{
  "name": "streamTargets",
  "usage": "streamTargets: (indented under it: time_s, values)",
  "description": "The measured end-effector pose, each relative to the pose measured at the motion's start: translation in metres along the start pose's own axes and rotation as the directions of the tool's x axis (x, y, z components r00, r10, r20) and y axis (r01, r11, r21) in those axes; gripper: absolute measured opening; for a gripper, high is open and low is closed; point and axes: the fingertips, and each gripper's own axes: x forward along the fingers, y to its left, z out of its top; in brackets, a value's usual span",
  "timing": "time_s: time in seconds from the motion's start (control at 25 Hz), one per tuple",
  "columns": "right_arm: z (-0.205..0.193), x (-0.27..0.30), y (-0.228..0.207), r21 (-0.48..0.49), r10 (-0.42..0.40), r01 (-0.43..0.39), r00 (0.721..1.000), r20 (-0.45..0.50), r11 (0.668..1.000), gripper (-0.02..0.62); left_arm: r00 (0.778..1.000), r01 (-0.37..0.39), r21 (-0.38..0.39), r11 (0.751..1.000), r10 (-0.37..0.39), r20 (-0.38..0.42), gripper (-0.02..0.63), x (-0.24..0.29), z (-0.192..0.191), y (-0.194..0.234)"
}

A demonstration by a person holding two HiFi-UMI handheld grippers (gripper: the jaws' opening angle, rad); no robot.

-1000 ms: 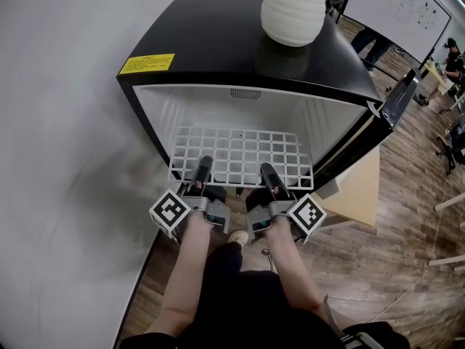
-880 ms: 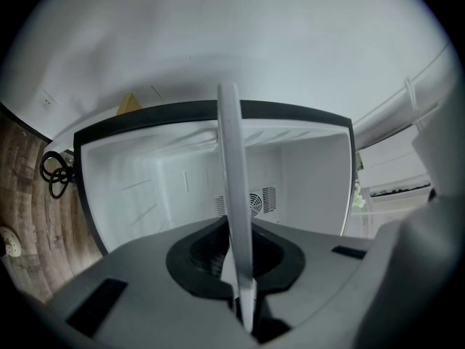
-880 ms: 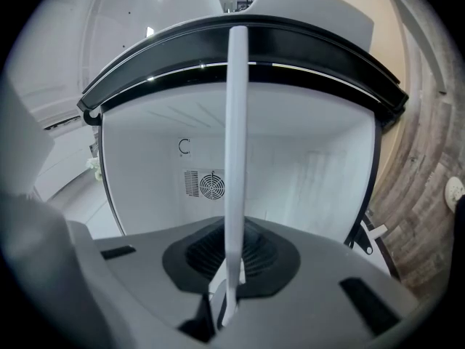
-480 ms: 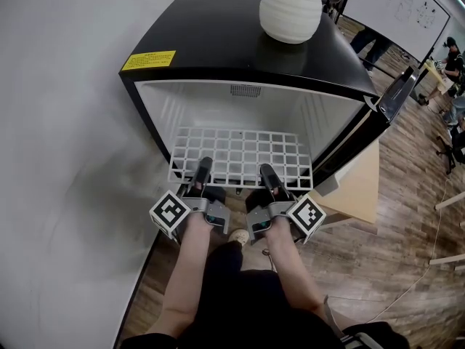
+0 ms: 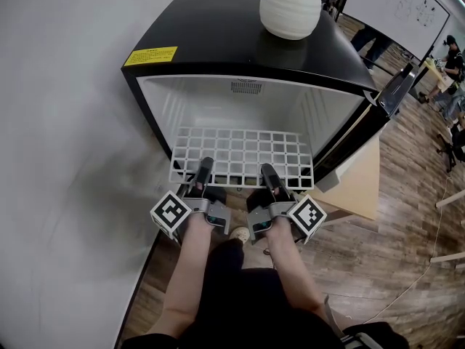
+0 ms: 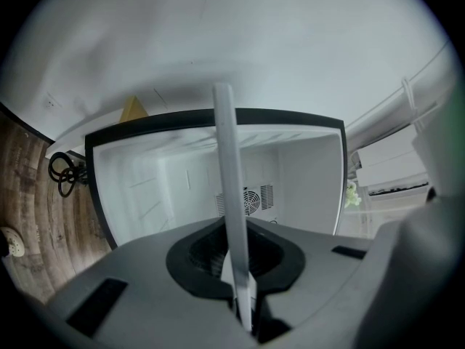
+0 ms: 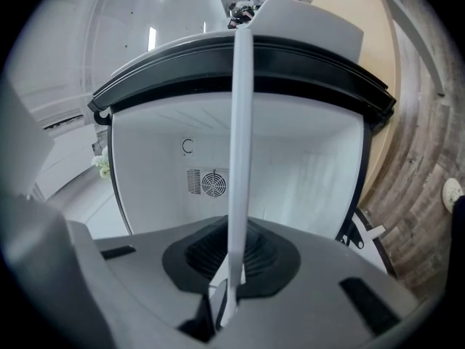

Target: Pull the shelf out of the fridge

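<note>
Sliding slightly outward, shelf (image 5: 243, 151) stays clamped by left gripper (image 5: 205, 164) and right gripper (image 5: 267, 169).

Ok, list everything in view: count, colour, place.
fridge: one, black outside, white inside, centre, standing open
shelf: one, white wire grid, in the fridge, front edge at the opening
vase: one, white, ribbed, on top of the fridge
label: one, yellow, on the fridge's top, left
whiteboard: one, white, top right
floor: brown wood, right and below
left gripper: one, grey and black, shut on the shelf's front edge
right gripper: one, grey and black, shut on the shelf's front edge
forearms: two, bare, bottom centre
</note>
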Motion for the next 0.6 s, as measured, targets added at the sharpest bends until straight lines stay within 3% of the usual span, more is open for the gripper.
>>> streamTargets:
  time_s: [0.6]
  values:
    - [-0.008,-0.019,-0.001,-0.001,-0.005,0.005,1.0,-0.003,1.0,0.012,1.0,-0.017,0.001,1.0,0.017,-0.002,0.028,-0.02,-0.007,0.0]
